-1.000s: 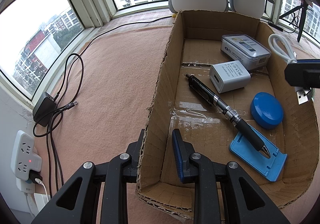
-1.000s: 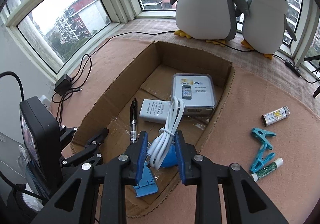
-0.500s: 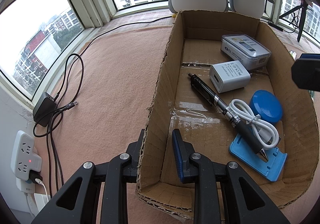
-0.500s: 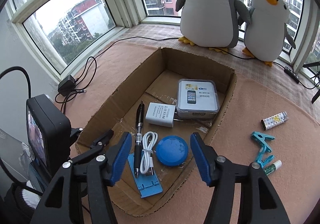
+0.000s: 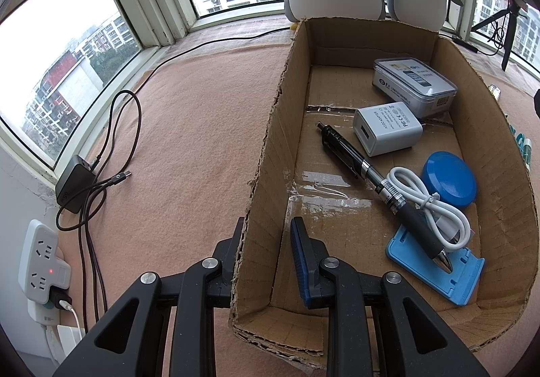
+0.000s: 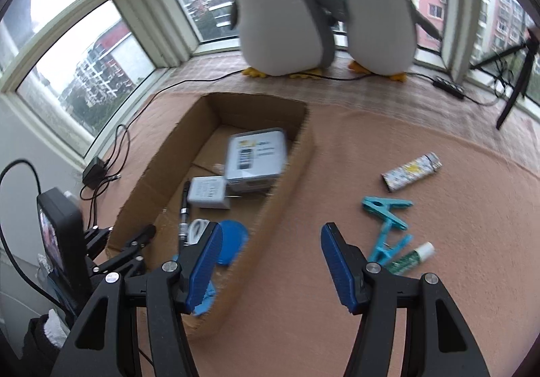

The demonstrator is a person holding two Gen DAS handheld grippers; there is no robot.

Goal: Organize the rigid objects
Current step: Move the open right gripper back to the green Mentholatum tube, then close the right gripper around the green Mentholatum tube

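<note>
Left tool point(image 5: 266, 242) is clamped on the cardboard box's point(image 5: 266, 154) left wall, lower centre, steadying it. White cable point(image 5: 435, 205) lies inside on the pen, lower right of the box. Right tool point(image 6: 270, 259), jaws just opened and empty, hangs over the table point(image 6: 371, 147); the clothespins point(image 6: 388, 225) look next.
</note>
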